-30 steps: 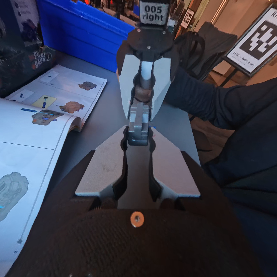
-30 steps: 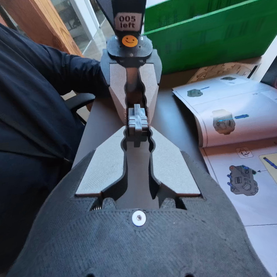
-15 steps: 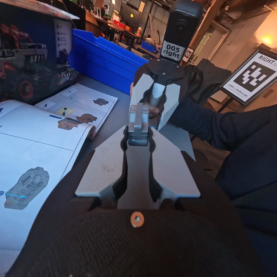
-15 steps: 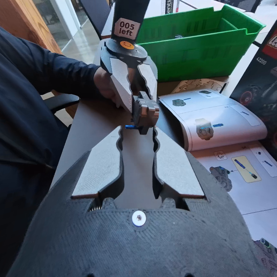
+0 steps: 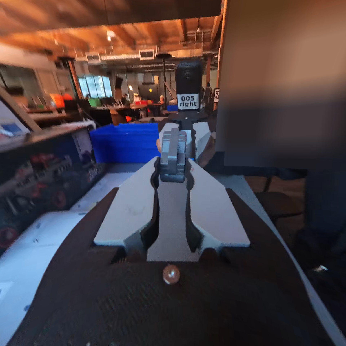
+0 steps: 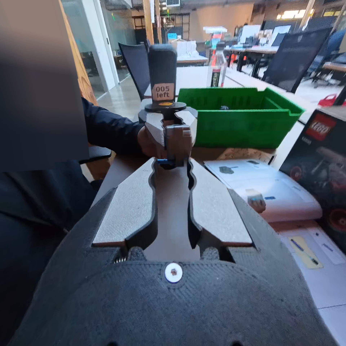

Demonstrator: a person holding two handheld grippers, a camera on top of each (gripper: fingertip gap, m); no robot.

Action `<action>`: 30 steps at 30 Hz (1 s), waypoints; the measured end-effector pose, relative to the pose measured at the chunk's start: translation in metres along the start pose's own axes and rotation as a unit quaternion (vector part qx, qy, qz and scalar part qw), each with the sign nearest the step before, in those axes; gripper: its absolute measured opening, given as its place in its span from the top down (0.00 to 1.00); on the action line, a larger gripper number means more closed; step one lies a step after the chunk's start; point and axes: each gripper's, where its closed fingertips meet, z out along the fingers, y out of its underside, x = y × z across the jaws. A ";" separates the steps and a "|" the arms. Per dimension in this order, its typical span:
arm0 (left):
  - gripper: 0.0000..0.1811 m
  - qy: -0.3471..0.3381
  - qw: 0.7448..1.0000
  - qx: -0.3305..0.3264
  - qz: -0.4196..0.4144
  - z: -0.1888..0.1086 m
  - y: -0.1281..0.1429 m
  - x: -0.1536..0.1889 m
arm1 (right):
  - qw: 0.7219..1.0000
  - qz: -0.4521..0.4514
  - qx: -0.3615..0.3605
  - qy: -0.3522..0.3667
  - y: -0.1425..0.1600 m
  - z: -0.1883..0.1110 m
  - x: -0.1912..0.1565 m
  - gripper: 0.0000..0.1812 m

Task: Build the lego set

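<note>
My left gripper (image 5: 173, 165) is shut on a grey Lego block (image 5: 173, 149) and holds it upright above the table. In the right wrist view the same block (image 6: 178, 142) hangs from the left gripper's fingers (image 6: 155, 131), with a short blue pin (image 6: 163, 161) sticking out of its lower left side. My right gripper (image 6: 171, 161) has its jaws narrowly apart, with the block's lower end and the pin between the tips. The pin's end is at the left tip. The right gripper's fingers (image 5: 201, 134) show behind the block in the left wrist view.
A green bin (image 6: 243, 119) stands behind the block and a blue bin (image 5: 123, 144) on the other side. An open instruction booklet (image 6: 262, 183) and the dark set box (image 6: 322, 149) lie to the right. A person's dark sleeve (image 6: 112, 131) is on the left.
Both grippers have tilted up towards the room. My right gripper's jaws have narrowed and come up around the block's lower end and the pin. The left gripper still holds the block.
</note>
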 end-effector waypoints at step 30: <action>0.87 -0.008 1.000 -0.004 0.005 0.002 0.002 0.000 | 0.998 -0.049 -0.010 0.024 0.002 -0.005 0.000 0.86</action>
